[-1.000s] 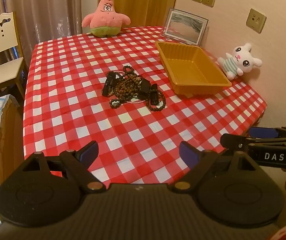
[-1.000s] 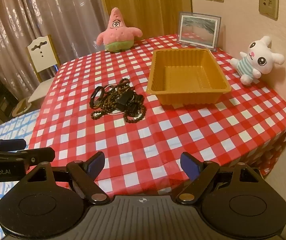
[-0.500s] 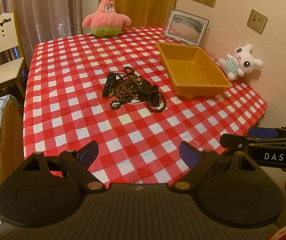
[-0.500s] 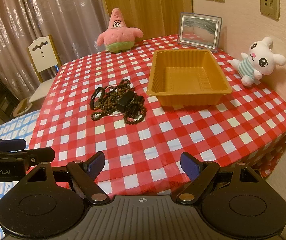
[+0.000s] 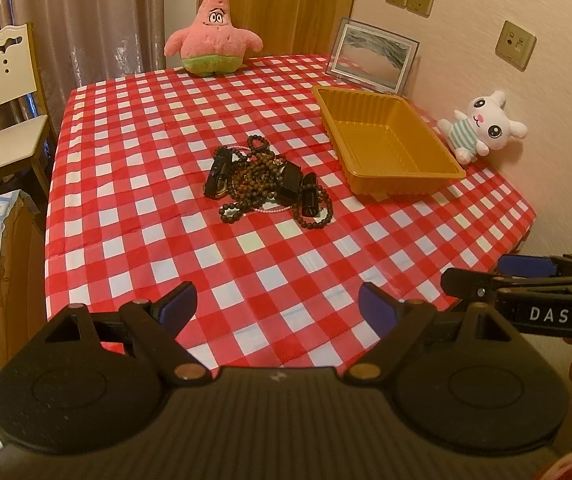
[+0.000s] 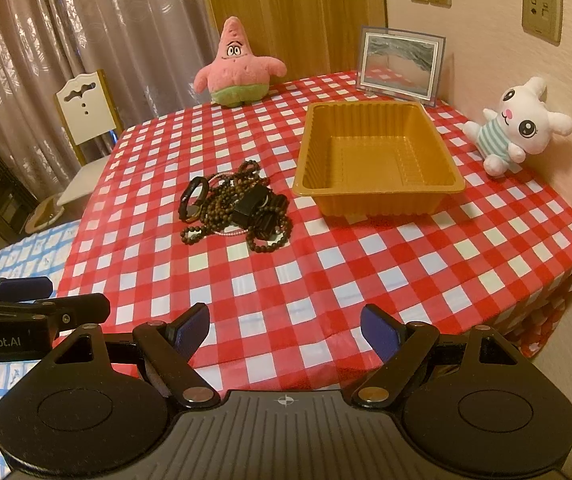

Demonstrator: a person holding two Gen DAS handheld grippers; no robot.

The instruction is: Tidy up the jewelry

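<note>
A tangled pile of jewelry (image 5: 264,182), with brown bead strands, black bracelets and a thin pink chain, lies mid-table on the red checked cloth; it also shows in the right wrist view (image 6: 234,208). An empty golden plastic tray (image 5: 386,142) stands to its right, also in the right wrist view (image 6: 378,160). My left gripper (image 5: 276,306) is open and empty above the table's near edge, well short of the pile. My right gripper (image 6: 284,326) is open and empty at the near edge too, and shows from the side in the left wrist view (image 5: 526,276).
A pink starfish plush (image 5: 212,48) sits at the table's far edge. A framed picture (image 5: 372,56) leans on the wall behind the tray. A white bunny plush (image 5: 480,126) sits by the wall at right. A white chair (image 5: 4,100) stands left of the table.
Both grippers have drifted very slightly; the view of the table has barely shifted. Nothing on the table has moved.
</note>
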